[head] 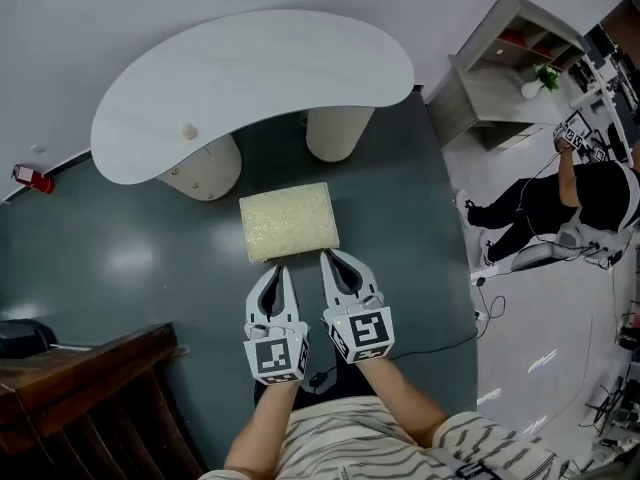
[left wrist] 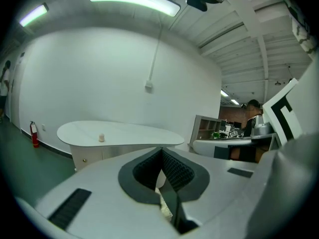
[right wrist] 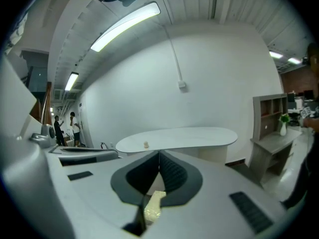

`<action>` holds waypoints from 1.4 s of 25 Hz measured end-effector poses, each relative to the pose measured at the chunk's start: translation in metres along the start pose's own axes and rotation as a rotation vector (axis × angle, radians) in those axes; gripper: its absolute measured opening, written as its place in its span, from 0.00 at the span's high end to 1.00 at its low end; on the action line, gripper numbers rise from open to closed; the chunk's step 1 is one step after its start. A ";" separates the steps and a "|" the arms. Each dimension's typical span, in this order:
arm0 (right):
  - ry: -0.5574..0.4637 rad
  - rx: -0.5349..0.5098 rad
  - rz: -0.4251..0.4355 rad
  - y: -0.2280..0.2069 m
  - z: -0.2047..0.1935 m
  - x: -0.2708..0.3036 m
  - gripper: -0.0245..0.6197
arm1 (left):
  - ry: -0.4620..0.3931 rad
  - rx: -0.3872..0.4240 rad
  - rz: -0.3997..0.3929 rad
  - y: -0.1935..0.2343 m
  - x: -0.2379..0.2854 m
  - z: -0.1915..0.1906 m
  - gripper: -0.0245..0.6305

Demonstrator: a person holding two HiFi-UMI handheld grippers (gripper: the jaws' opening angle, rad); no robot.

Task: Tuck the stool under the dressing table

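Stool (head: pixel 288 221) w/ cream top stands near dressing table (head: pixel 250 78), untucked.

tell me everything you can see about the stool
The stool shows from above as a squarish padded seat in a pale cream, nubby fabric; its legs are hidden beneath. It stands upright on the dark floor just in front of the dressing table, not yet under its top. The shut left gripper and right gripper reach its near edge; contact cannot be confirmed.
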State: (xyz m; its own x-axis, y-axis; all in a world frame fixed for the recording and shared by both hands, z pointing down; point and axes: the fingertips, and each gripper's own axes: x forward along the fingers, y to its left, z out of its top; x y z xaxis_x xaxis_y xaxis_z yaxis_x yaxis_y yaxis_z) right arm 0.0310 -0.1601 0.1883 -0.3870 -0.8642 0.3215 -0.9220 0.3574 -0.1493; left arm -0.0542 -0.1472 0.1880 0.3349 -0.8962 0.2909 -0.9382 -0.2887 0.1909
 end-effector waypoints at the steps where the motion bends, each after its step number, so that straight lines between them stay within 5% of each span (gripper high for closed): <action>1: 0.011 0.004 -0.005 -0.003 -0.009 0.008 0.94 | 0.011 -0.004 -0.003 0.003 0.007 -0.010 0.95; 17: 0.191 0.096 -0.047 -0.028 -0.176 0.082 0.94 | 0.154 -0.066 0.072 0.064 0.064 -0.168 0.95; 35: 0.308 0.203 -0.088 -0.055 -0.317 0.137 0.94 | 0.295 -0.090 0.100 0.095 0.113 -0.306 0.95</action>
State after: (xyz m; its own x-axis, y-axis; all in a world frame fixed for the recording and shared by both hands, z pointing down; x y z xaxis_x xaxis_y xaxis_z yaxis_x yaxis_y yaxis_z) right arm 0.0244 -0.1860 0.5370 -0.3214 -0.7301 0.6030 -0.9422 0.1828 -0.2808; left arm -0.0785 -0.1729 0.5262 0.2644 -0.7785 0.5693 -0.9607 -0.1610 0.2260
